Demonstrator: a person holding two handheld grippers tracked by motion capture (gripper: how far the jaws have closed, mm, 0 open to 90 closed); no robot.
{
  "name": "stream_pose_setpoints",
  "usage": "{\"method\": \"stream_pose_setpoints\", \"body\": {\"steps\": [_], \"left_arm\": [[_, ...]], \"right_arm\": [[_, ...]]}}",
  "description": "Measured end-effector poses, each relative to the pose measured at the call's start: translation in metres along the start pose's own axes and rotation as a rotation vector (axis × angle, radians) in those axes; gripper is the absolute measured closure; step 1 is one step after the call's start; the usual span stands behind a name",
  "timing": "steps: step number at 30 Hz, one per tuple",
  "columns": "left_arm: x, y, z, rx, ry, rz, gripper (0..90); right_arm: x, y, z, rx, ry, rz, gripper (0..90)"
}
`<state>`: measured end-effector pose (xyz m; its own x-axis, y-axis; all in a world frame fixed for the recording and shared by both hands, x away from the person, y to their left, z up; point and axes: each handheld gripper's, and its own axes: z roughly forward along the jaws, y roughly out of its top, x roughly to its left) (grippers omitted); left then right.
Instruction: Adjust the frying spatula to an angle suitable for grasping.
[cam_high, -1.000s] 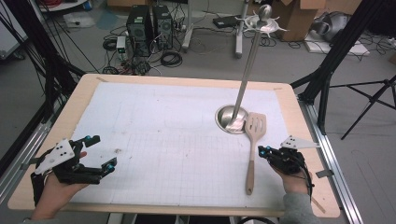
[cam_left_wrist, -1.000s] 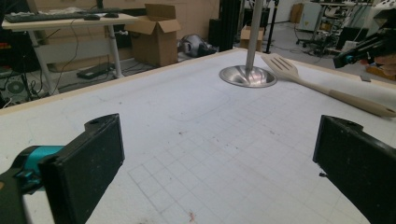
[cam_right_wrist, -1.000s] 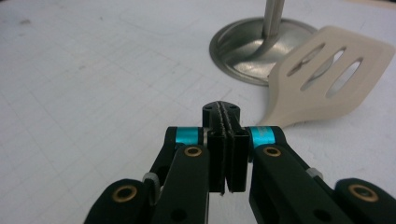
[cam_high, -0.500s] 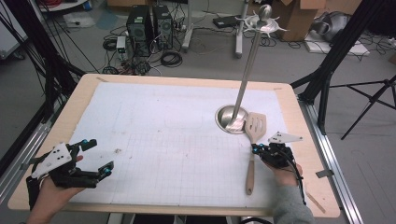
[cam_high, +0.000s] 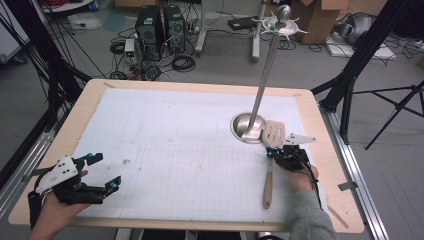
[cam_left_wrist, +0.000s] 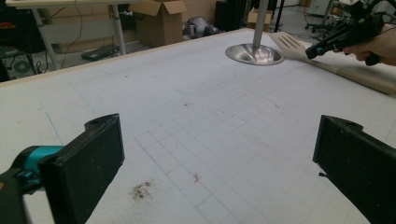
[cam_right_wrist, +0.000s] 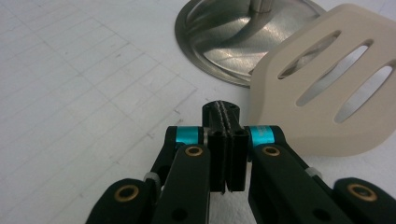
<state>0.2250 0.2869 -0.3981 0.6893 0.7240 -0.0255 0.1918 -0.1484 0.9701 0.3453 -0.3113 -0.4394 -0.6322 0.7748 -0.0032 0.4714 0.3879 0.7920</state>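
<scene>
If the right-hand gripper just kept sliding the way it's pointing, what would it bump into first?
Probably the spatula's slotted blade, just ahead of the shut right gripper and slightly to one side. Dead straight, it might slip past to the stand's steel base; depth is hard to judge.

Right gripper (cam_right_wrist: 225, 122) jaws pressed together, empty; slotted spatula (cam_right_wrist: 322, 84) just beside, overlapping steel base (cam_right_wrist: 224, 42).
</scene>
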Motion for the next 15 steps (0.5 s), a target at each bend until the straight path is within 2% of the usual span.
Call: {"method": "stream_pose_setpoints", "body": {"steps": [3,4,7,8,9,15], "left_arm": [[0.0,-0.002,0.001,0.013,0.003,0.001,2.4],[0.0,-0.003,0.001,0.017,0.004,-0.004,2.4],[0.0,-0.005,0.001,0.03,0.006,-0.004,2.4],[0.001,-0.006,0.001,0.032,0.008,-0.004,2.4],[0.001,-0.006,0.001,0.035,0.008,-0.008,2.4],[0.003,-0.006,-0.002,0.027,0.013,-0.016,2.4]], "right_arm": [[0.0,0.0,0.003,-0.001,0.008,0.005,90.0],[0.0,-0.001,0.007,0.021,0.005,-0.015,90.0],[0.001,-0.002,0.01,0.036,0.0,-0.033,90.0],[0.003,0.0,0.01,0.057,-0.02,-0.032,90.0],[0.004,0.0,0.01,0.057,-0.033,-0.05,90.0],[0.012,-0.001,0.009,0.072,-0.089,-0.083,90.0]]}}
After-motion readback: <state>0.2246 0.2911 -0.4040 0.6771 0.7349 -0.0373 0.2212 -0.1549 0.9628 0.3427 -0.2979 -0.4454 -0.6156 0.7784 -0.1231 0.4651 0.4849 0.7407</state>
